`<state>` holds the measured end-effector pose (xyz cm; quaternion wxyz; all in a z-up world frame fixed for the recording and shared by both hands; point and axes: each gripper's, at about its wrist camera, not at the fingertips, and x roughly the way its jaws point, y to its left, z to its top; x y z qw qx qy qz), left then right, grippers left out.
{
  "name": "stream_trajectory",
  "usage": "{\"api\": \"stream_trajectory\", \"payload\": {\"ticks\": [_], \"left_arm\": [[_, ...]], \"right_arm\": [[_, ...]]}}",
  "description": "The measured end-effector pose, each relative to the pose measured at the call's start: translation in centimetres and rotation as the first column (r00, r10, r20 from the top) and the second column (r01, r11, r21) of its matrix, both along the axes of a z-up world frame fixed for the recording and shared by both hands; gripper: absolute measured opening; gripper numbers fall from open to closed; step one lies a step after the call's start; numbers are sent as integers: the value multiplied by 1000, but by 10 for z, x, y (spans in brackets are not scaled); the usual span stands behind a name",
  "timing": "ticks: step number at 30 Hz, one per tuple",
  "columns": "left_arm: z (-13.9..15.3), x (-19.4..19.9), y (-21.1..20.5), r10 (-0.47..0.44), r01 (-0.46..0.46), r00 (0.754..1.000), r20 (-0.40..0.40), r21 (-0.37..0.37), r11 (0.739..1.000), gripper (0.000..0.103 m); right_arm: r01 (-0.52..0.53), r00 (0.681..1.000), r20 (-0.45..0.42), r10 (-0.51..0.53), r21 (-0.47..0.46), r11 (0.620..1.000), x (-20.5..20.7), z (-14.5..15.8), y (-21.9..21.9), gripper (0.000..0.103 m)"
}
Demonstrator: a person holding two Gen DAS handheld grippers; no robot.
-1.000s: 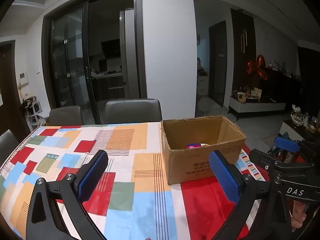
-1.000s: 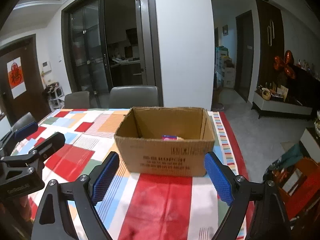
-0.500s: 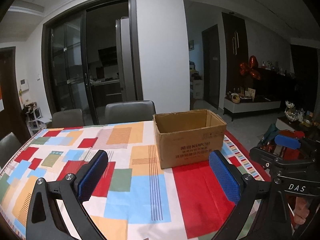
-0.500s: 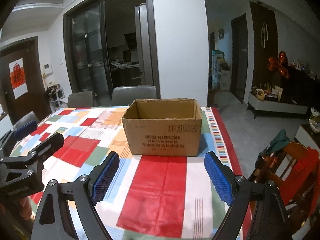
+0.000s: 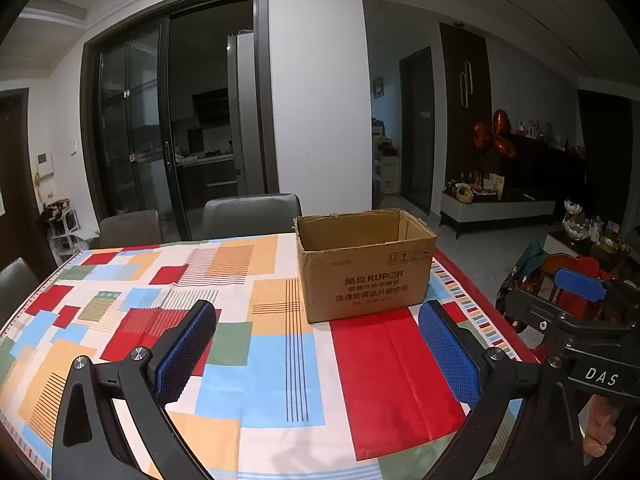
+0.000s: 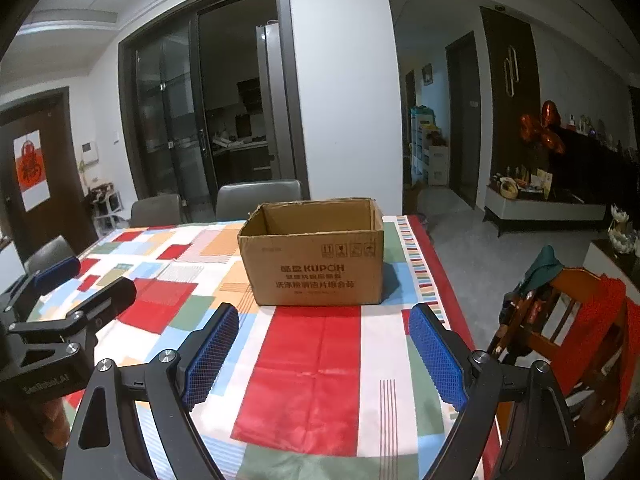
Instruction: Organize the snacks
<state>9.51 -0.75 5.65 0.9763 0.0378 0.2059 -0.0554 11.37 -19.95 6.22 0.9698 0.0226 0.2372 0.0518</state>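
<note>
Dim evening light is filling a dining room where a long table (image 5: 120,280) is wearing a patchwork tablecloth (image 5: 384,360) of red, blue, orange and green blocks. Dark sliding glass doors (image 5: 172,120) are filling the upper left of the left wrist view, and two grey chairs (image 5: 250,214) are standing at the table's far edge, just below them.

Slightly right of centre in the left wrist view, an open cardboard box (image 5: 366,280) is sitting upright on the cloth with its flaps folded away and printed lettering facing the camera. From both views only the inner walls are showing, so whether any snacks are lying inside cannot be told. No snack is showing on the cloth.

At the bottom of the left wrist view the left gripper (image 5: 316,356) is hovering over the cloth with its blue pads (image 5: 186,354) spread wide apart and nothing between them. At the bottom of the right wrist view the right gripper (image 6: 324,356) is doing likewise, its blue pads (image 6: 436,356) held wide with nothing between them, pointing at the box's printed side from well short of it.

A wooden chair (image 6: 568,328) draped with red cloth is standing at the right edge of the right wrist view, off the table's side. Red balloons (image 5: 494,134) are hanging against a dark cabinet in the upper right.
</note>
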Motion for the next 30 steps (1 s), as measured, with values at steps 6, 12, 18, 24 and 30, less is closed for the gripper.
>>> {"api": "stream_trajectory", "payload": {"ticks": [6, 12, 18, 24, 30], "left_arm": [[-2, 0, -2, 4, -4, 1000, -5, 1, 1000, 103], [-3, -2, -2, 3, -3, 1000, -12, 1, 1000, 103], [-5, -2, -3, -1, 1, 1000, -20, -3, 1000, 103], [-6, -2, -3, -2, 2, 1000, -23, -2, 1000, 103], [-6, -2, -2, -4, 4, 1000, -31, -1, 1000, 103]], "right_arm": [[-2, 1000, -4, 2, 9, 1000, -2, -1, -2, 88], [-6, 1000, -10, 6, 20, 1000, -4, -2, -4, 88], [-6, 1000, -11, 6, 23, 1000, -4, -3, -4, 88], [-7, 1000, -13, 8, 26, 1000, -4, -3, -4, 88], [-7, 1000, -18, 7, 29, 1000, -4, -5, -4, 88]]}}
